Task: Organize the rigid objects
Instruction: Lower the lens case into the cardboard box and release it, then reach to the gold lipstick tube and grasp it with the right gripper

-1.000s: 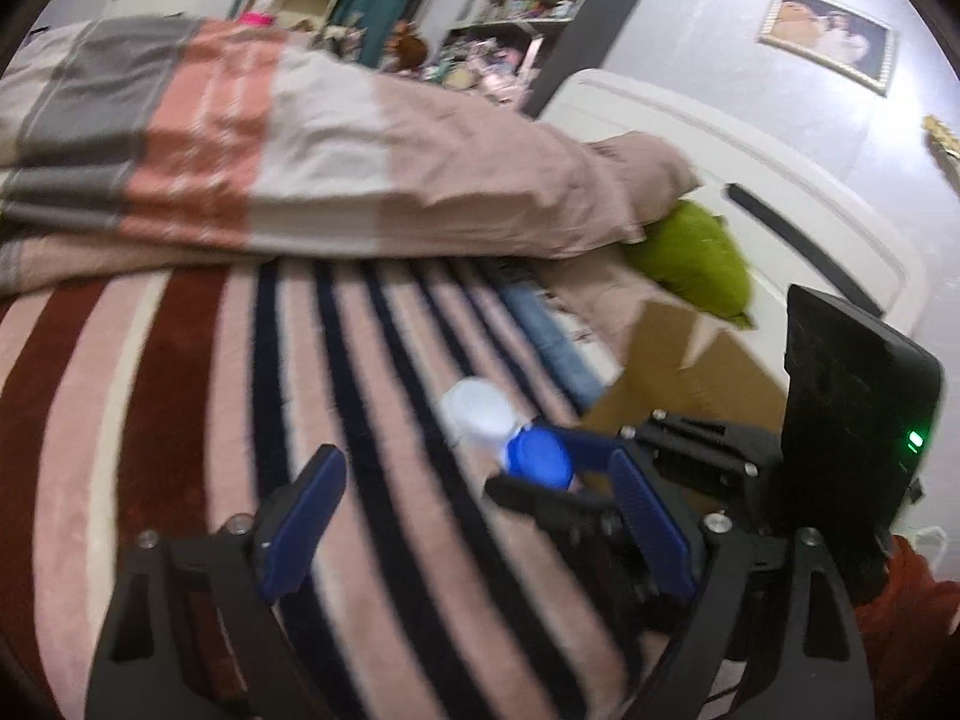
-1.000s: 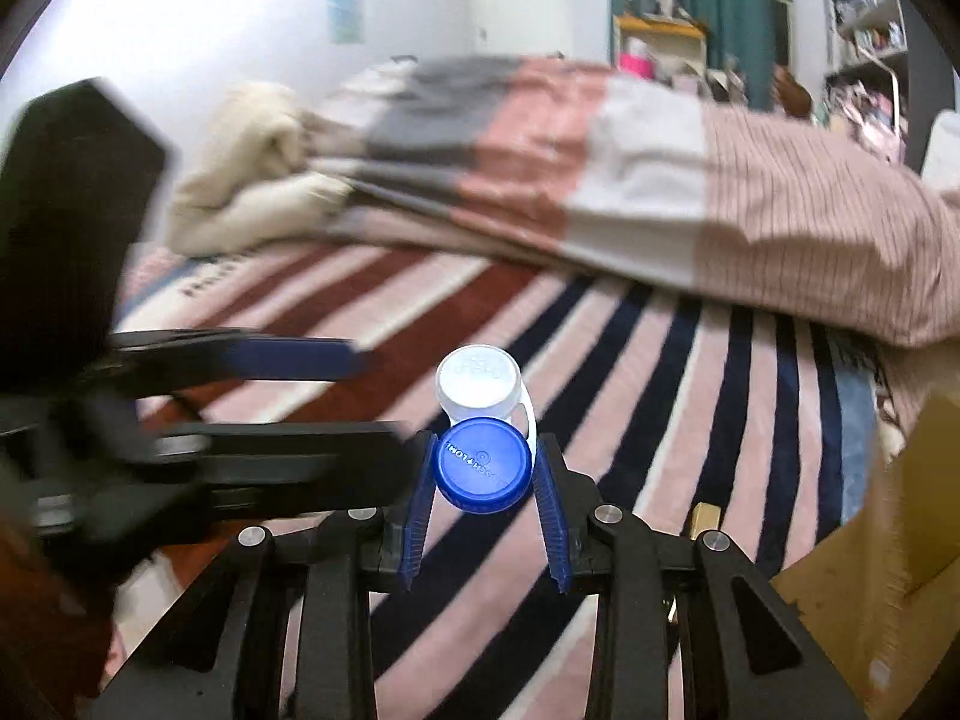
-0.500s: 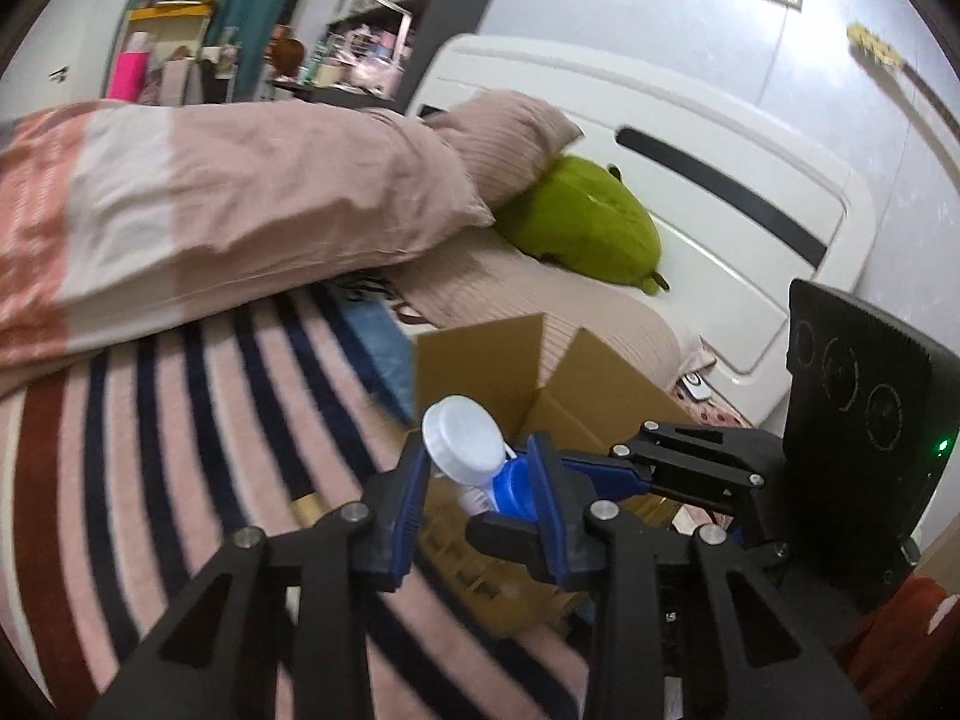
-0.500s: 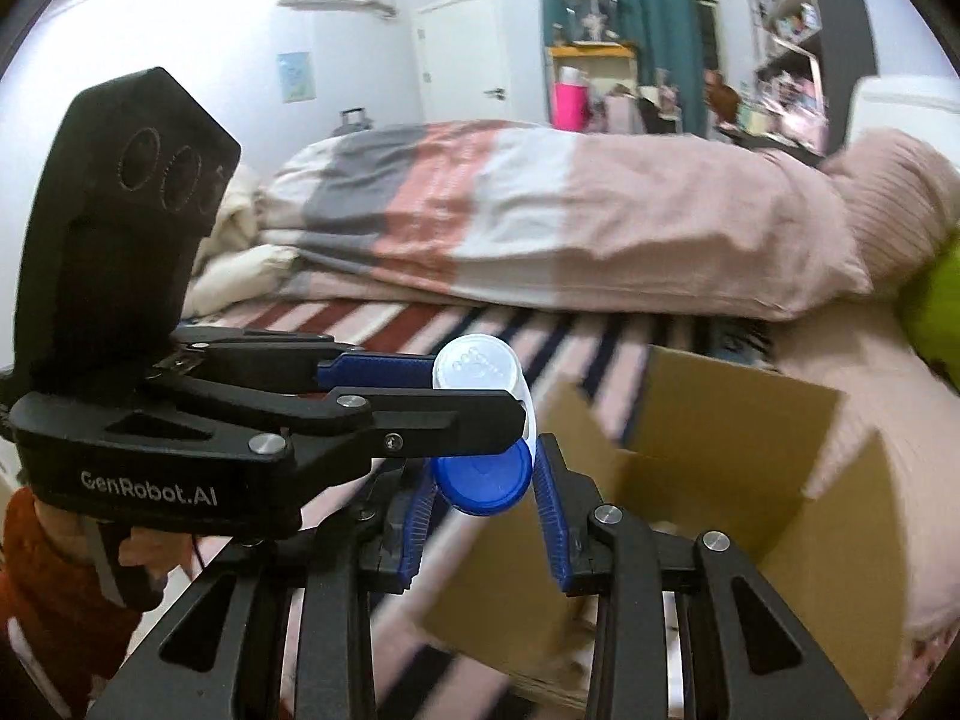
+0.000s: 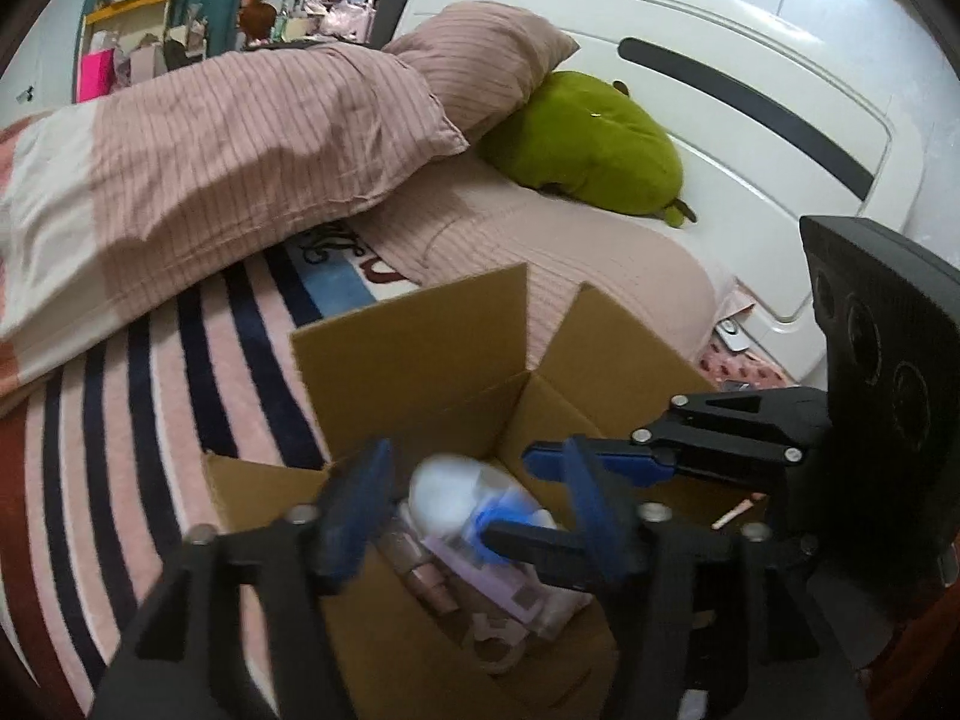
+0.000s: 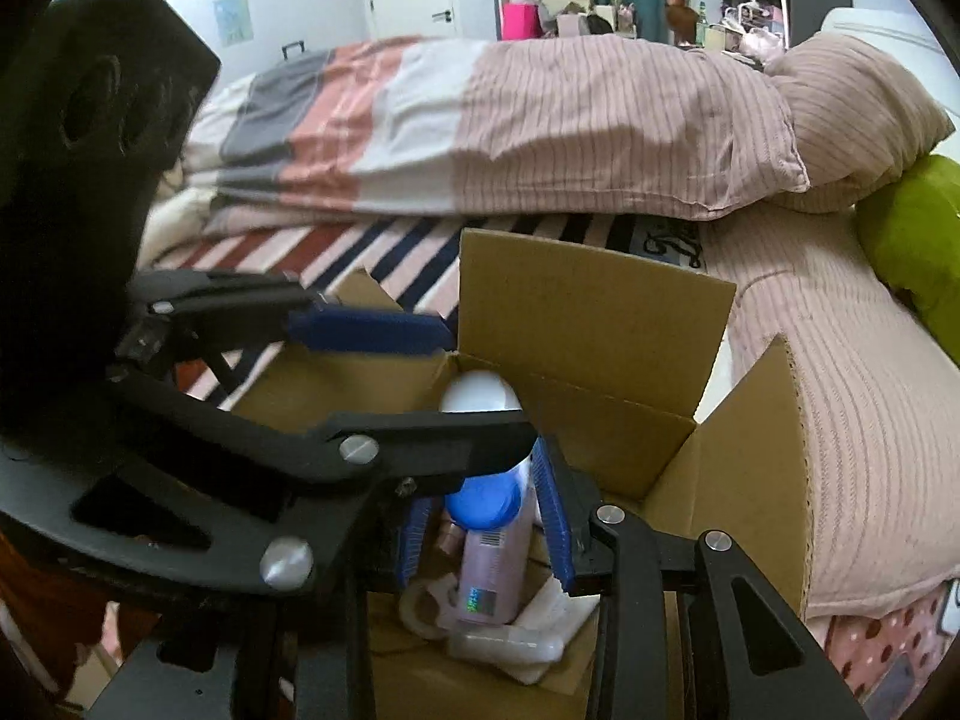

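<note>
Cardboard box with raised flaps sits on the striped bed cover, holding a pink bottle, a white tube and a tape roll. Above them, over the open box, the blue-and-white lens case lies between the spread left gripper and right gripper; whether either pinches it I cannot tell.

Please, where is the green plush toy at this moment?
The green plush toy lies at the head of the bed, against the white headboard and beside the pink striped pillow, beyond the cardboard box. In the right wrist view it shows at the right edge.
</note>
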`<action>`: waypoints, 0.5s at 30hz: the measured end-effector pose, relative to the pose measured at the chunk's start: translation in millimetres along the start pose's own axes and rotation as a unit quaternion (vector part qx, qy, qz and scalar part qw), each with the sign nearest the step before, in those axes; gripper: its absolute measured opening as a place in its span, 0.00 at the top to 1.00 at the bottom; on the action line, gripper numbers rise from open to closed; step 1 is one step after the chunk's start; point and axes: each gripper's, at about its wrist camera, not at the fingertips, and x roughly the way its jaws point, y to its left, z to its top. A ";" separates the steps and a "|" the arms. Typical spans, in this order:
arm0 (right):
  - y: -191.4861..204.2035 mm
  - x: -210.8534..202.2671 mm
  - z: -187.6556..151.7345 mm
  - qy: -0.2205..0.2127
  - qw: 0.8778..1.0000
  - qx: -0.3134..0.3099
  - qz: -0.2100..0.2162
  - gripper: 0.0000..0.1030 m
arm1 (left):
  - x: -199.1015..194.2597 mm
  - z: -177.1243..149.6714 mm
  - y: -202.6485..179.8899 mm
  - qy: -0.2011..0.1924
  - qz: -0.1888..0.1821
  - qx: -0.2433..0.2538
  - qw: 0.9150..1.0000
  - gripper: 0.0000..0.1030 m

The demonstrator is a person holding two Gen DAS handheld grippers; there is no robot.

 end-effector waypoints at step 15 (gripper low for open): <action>44.3 -29.6 12.2 -0.044 0.998 -0.031 -0.040 0.45 | -104.1 -32.9 27.4 -0.097 0.052 0.001 0.994 0.16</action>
